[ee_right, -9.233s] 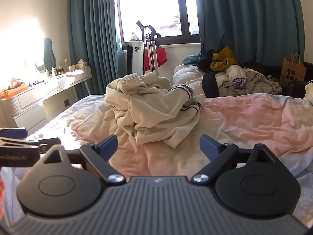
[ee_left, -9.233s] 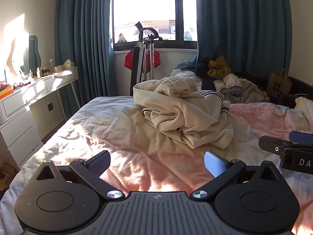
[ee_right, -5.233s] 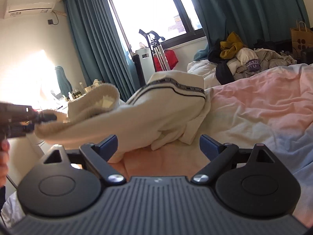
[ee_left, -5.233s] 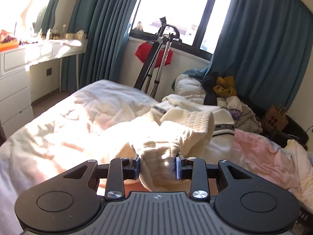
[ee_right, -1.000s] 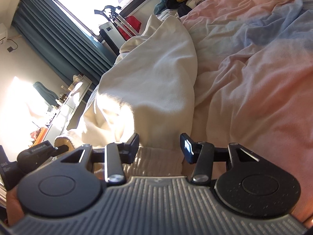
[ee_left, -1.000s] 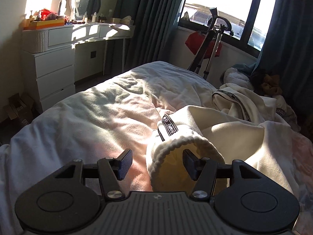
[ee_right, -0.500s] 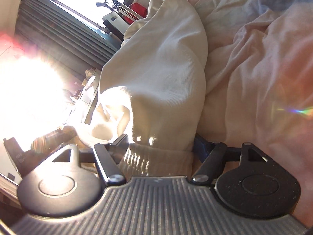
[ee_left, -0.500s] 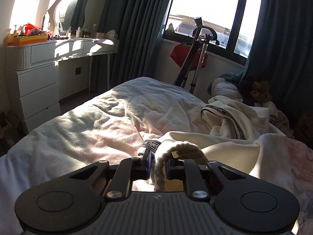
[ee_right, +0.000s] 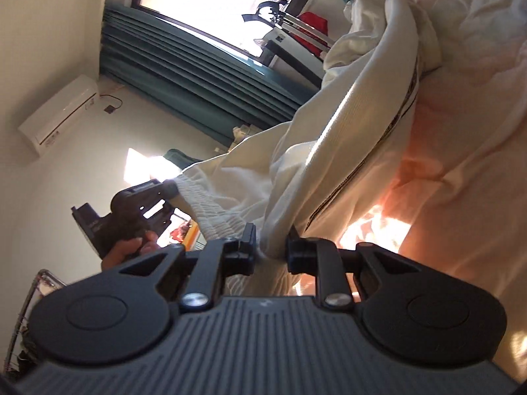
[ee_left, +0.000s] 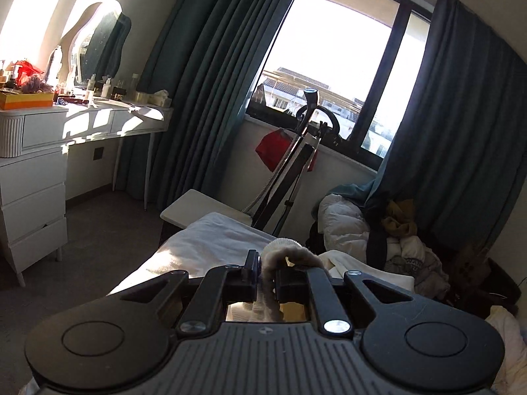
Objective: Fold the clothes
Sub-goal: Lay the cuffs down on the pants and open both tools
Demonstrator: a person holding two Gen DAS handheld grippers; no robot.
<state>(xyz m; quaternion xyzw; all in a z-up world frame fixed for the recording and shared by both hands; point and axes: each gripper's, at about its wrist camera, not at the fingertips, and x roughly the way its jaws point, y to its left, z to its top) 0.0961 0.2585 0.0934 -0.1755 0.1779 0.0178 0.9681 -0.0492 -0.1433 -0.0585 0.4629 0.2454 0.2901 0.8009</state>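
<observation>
1. The bed (ee_left: 210, 247) carries a white quilt that turns pink-orange (ee_right: 461, 177) where the sun strikes it in the right wrist view; it is rumpled all over.
2. A white dressing surface (ee_left: 82, 121) with drawers stands against the wall at 9 o'clock in the left wrist view. On it are bottles, an orange box (ee_left: 26, 100) and a curved mirror (ee_left: 95, 42).
3. Teal curtains (ee_left: 210, 75) hang on both sides of a dark-framed window (ee_left: 332, 56), bright with daylight and showing rooftops outside.
4. Under the sill a folded black-and-white stand (ee_left: 290, 171) leans with a red cloth (ee_left: 273, 149) behind it. At 3 o'clock a heap of other clothes (ee_left: 398, 230) sits below the right curtain.
5. A white air conditioner (ee_right: 59, 115) is mounted on the wall in the right wrist view, with a small wired box just beside it.
6. The left gripper (ee_left: 266, 279) is pinched together on the ribbed hem of the cream garment (ee_left: 290, 256), which loops over its fingers. In the right wrist view that gripper (ee_right: 171, 189) sits at 9 o'clock, held by a hand (ee_right: 131, 247), with the hem stretched away from it.
7. The right gripper (ee_right: 270, 250) is clamped on another bunch of the same cream garment (ee_right: 346, 131). From there the cloth hangs taut and trails onto the bed toward 1 o'clock.
8. A dark lettered stripe (ee_right: 395, 118) runs down the garment, but its lettering is too small to read. The print on the left gripper's body is also illegible.
</observation>
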